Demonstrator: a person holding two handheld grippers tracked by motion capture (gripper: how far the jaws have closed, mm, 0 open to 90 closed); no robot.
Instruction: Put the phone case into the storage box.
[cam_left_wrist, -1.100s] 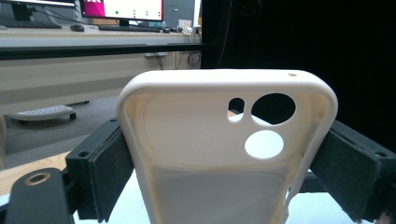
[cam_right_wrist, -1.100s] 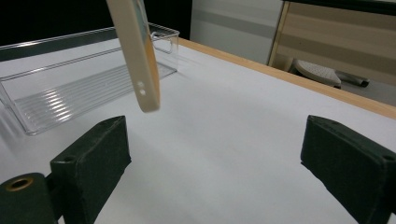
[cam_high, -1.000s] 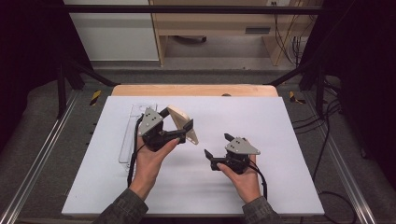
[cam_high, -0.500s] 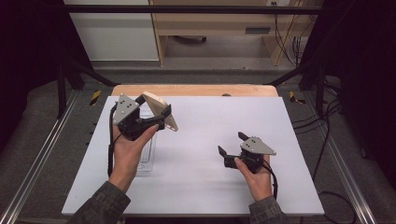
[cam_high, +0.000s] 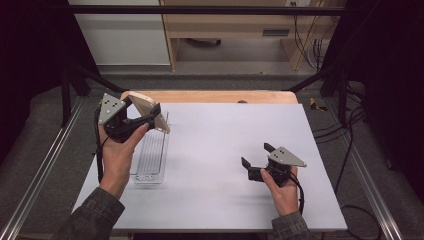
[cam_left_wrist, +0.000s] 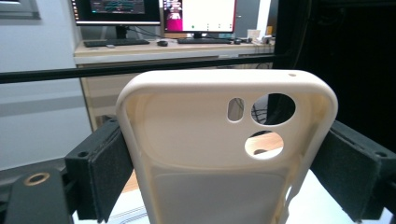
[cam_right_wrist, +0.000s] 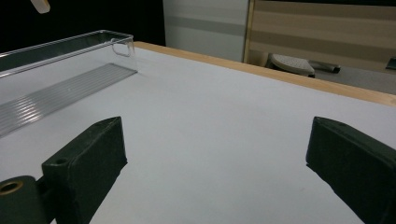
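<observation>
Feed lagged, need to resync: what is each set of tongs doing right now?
Left tongs: closed on the cream phone case, held up off the table.
Right tongs: open, nothing between them, low over the white table.

— What do the two claws look like?
— The left claw (cam_high: 150, 118) and the right claw (cam_high: 257, 160) are both matt black, each topped by a grey three-cornered plate with small dark dots. The pads (cam_left_wrist: 105, 172) are thick, dark and felt-like, with a brass-ringed hole at the base.
— Cables?
— A black cable trails from each.
— Clothing?
— Olive-green sleeves (cam_high: 92, 215).
</observation>
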